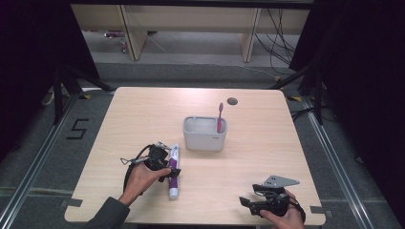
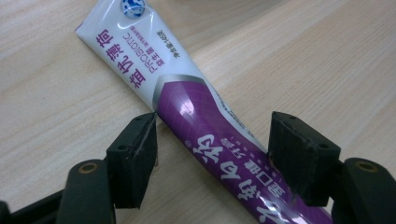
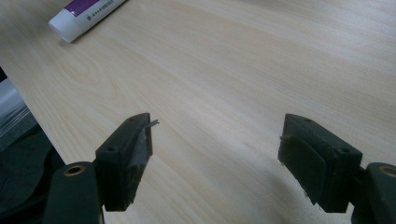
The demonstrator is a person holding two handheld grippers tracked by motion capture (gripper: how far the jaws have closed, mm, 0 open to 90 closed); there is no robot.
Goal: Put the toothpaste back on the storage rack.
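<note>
One toothpaste tube (image 1: 174, 171), one toothbrush (image 1: 219, 116), one grey holder (image 1: 205, 139)

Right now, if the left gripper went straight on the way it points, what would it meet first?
The toothpaste tube: the left gripper is open with its jaws either side of the tube lying on the table. Whether they already touch it is unclear.

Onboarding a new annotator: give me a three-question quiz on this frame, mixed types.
1. True or false: the left tool is shut on the toothpaste tube.
2. Where is the pink toothbrush? A) flat on the table B) standing in the grey holder C) in the right tool
3. Fill in: the right tool's jaws are ___.

Key: 1 false, the jaws straddle the tube, open. 2 B. 3 open, above bare table.
</note>
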